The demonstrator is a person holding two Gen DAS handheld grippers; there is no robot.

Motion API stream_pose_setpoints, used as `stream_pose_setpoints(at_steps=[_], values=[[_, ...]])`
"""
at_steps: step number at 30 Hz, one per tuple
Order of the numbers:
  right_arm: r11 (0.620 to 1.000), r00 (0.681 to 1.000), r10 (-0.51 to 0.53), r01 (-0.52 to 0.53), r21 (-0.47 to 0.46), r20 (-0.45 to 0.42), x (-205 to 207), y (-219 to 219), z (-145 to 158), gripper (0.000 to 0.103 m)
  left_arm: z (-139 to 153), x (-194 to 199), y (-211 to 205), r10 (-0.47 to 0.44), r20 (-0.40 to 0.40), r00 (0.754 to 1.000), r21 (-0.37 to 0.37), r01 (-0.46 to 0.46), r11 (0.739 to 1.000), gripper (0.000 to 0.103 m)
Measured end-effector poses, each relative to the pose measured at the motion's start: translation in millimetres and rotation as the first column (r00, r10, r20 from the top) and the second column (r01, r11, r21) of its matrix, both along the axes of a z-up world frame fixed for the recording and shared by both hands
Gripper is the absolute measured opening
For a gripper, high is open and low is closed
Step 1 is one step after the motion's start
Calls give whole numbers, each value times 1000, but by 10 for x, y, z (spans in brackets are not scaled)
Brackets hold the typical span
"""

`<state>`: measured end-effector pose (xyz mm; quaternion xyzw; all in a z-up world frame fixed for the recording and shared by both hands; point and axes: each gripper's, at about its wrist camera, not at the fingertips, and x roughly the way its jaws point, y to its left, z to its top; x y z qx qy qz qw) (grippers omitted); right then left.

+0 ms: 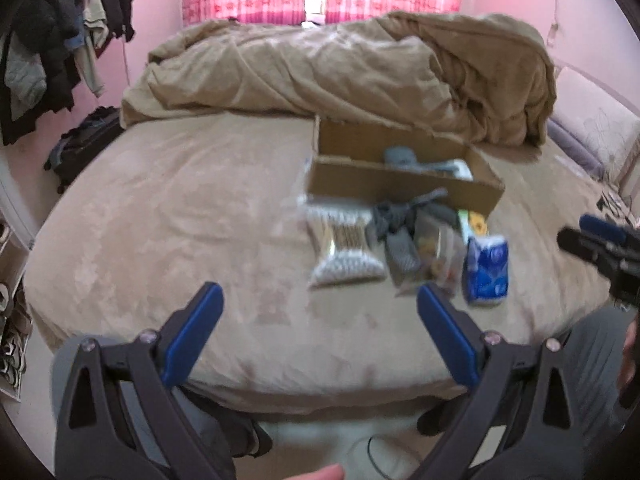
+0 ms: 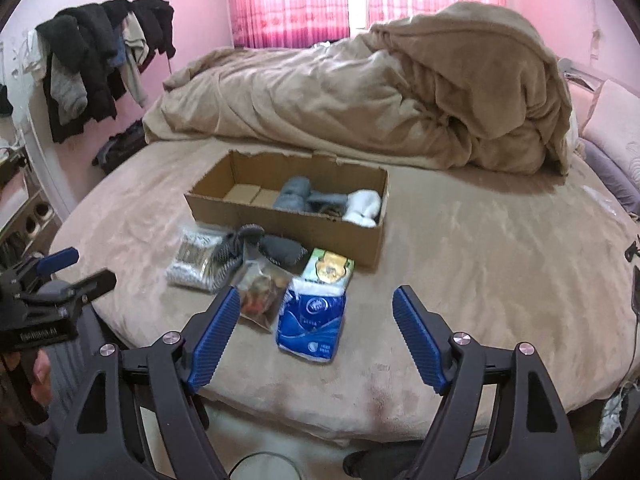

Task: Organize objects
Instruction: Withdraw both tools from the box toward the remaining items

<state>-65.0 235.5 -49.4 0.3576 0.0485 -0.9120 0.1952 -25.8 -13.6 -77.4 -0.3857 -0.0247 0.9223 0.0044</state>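
An open cardboard box (image 2: 280,222) (image 1: 400,186) sits on the bed with grey socks (image 2: 294,194) and a white sock (image 2: 364,206) inside. In front of it lie a bag of cotton swabs (image 2: 192,258) (image 1: 344,250), dark grey socks (image 2: 256,246) (image 1: 396,220), a clear snack bag (image 2: 262,294) (image 1: 434,256), a green and yellow pack (image 2: 328,266) and a blue tissue pack (image 2: 312,322) (image 1: 488,270). My left gripper (image 1: 320,300) is open and empty, short of the items. My right gripper (image 2: 316,304) is open and empty, just before the tissue pack.
A rumpled tan duvet (image 2: 380,100) is heaped behind the box. The bed (image 2: 480,260) has tan sheet to the right and left of the items. Clothes hang on a rack (image 2: 100,60) at left. Pillows (image 2: 612,128) lie at far right.
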Motion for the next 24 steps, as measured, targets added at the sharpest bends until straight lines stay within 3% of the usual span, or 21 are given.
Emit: stream_pose_setpoints(at_steps=[13,24], values=[[999,995,19,-24,48,99,-249,-152,-590,81,-441,-512,180,-45,39,998,-67,48,997,98],[997,990,9,-19,68,143,-491,-273,-871,81,-648,-1000,101,-33,95,995,-1,33,999,98]])
